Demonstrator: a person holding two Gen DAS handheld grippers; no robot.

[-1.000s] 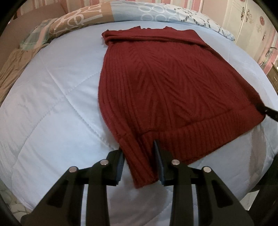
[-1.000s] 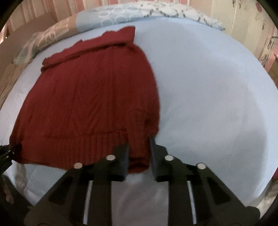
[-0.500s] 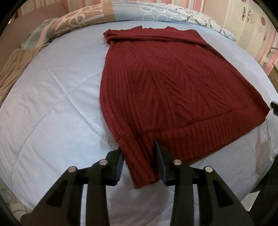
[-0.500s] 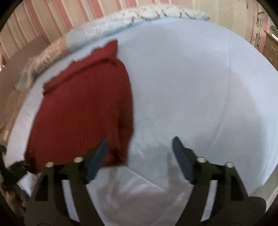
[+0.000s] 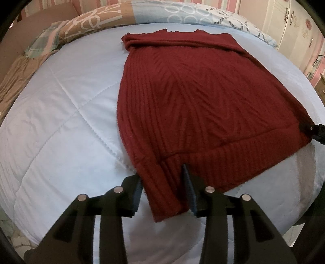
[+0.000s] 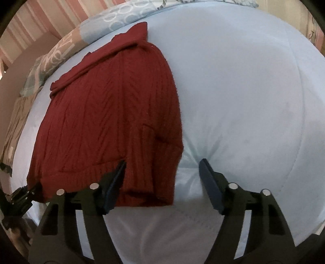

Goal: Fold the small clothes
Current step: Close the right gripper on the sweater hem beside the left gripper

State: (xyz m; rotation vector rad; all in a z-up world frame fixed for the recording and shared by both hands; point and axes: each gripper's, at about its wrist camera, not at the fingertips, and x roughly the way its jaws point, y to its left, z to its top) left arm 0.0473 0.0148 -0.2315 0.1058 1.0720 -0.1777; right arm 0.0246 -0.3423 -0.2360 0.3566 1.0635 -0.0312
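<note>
Released since a second ago, the sweater's (image 6: 109, 121) near corner lies between the closing right gripper's (image 6: 162, 178) unclamped jaws. Left gripper (image 5: 162, 190), jaws opening, straddles a sleeve cuff without pinching. Beyond, the sweater sprawls across the bed (image 5: 61, 121); pillows (image 5: 182, 18) behind.

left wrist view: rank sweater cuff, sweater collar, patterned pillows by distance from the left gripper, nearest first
1. Sweater cuff: lies between the fingers of the left gripper, whose jaws are opening, at the bed's near edge.
2. Sweater collar: far end of the red sweater, mid-bed.
3. Patterned pillows: beyond the collar, at the head of the bed.
</note>
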